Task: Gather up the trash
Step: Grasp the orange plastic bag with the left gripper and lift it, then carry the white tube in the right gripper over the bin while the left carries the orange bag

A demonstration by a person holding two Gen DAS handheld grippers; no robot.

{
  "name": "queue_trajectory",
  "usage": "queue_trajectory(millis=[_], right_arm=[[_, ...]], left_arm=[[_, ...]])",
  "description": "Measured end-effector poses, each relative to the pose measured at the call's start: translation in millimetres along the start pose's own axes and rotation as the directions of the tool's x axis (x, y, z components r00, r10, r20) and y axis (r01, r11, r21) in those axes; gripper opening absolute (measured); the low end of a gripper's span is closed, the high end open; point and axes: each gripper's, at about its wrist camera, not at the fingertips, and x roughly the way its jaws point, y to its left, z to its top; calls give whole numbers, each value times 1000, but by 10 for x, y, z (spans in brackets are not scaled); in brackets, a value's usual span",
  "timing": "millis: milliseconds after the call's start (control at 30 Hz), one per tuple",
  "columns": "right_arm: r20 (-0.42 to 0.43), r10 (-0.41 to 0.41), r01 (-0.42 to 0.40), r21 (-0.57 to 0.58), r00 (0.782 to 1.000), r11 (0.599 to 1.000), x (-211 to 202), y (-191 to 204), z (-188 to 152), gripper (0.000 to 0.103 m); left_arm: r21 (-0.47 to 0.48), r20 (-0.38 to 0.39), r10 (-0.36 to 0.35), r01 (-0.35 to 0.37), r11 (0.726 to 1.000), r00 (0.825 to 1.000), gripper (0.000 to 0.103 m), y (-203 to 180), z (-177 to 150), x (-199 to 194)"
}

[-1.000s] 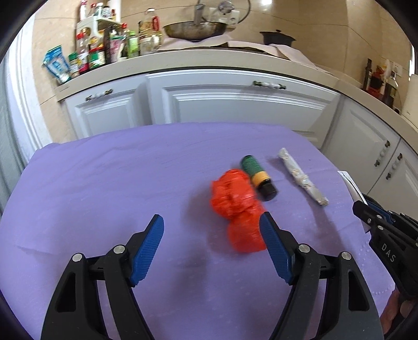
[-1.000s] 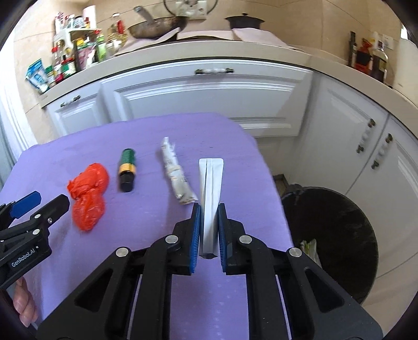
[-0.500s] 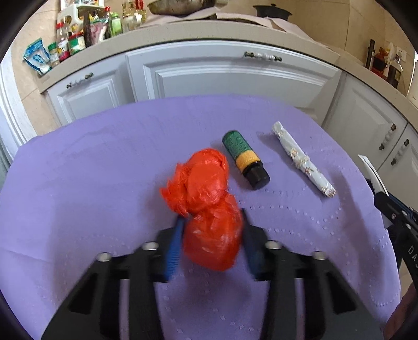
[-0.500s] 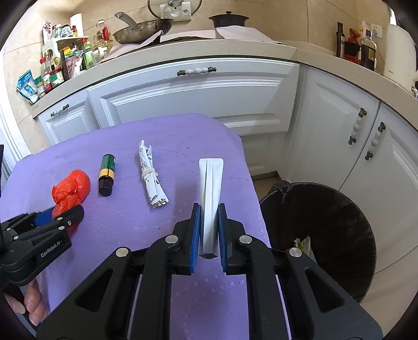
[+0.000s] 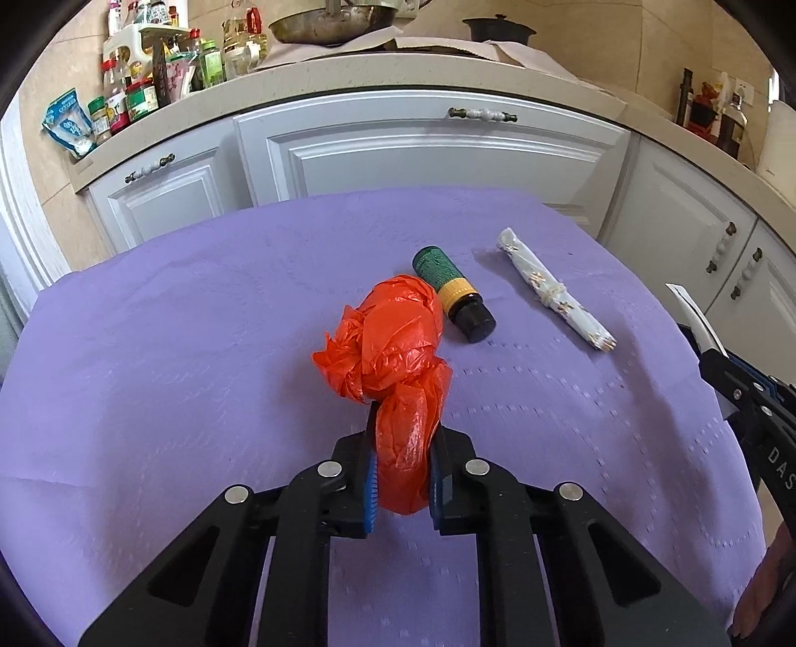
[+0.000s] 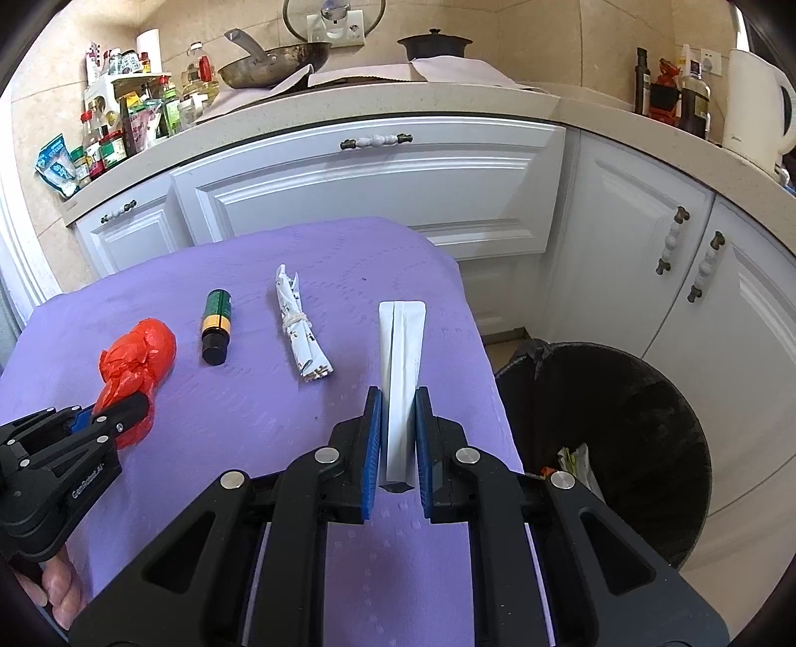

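Orange bag (image 5: pixel 393 358) | left tool (image 5: pixel 400 468) closing on it | table (image 5: pixel 149 348)

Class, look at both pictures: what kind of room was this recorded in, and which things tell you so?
Almost certainly a home kitchen. A frying pan and a dark pot sit on the stone counter, sauce jars and bottles crowd its left end, and a white kettle stands at the right.

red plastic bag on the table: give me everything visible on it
The crumpled red plastic bag is thin, glossy, wrinkled film bunched into two lobes, a fat far one and a narrower near one. It lies on the purple tablecloth, its far lobe beside, perhaps touching, the small green-and-yellow bottle. The left gripper is closing on the near lobe, which sits squeezed between the blue pads.
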Motion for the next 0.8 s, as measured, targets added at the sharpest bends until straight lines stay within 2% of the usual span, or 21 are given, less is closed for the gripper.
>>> queue_trajectory(millis=[400,800], right_arm=[[12,-53,52,62,999,997,-310,-228,-217,13],[39,-186,178,153,982,972,-647,-828,-360,13]], left_arm=[[60,47,-66,64,996,997,16,-232,-140,-331],[162,75,-177,164,973,981,16,-835,-159,-493]])
